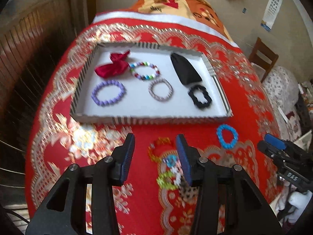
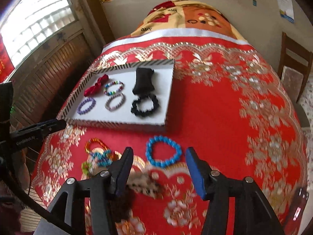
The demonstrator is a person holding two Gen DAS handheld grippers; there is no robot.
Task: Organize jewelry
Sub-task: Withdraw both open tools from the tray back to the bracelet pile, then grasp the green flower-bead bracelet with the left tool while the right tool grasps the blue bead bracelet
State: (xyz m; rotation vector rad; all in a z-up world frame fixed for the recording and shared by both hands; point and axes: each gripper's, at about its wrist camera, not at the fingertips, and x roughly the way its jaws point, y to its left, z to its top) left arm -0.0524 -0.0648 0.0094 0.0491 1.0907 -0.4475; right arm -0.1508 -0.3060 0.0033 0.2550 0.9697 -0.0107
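The blue bracelet (image 2: 164, 151) is seen just ahead of the right claw (image 2: 159, 171) — nearer than the left claw (image 1: 155, 159) — both held wide, empty.

Daylight floods in through the slatted window (image 2: 37, 17) at the upper left of the right wrist view, where the panes are blown out to near white. The rest of the room is moderately bright and evenly lit, with soft shadows only. The shiny gold-and-silver embroidery of the red cloth (image 2: 225, 107) over the tabletop catches pale glare. Both views are smeared by motion blur: the pile of small coloured bead bracelets (image 1: 168, 168) is streaked, and the striped rim of the shallow white cardboard tray (image 1: 137, 120) looks soft. Fisheye distortion bulges the tabletop into a dome, bends the walls, and leaves dark vignetted corners.
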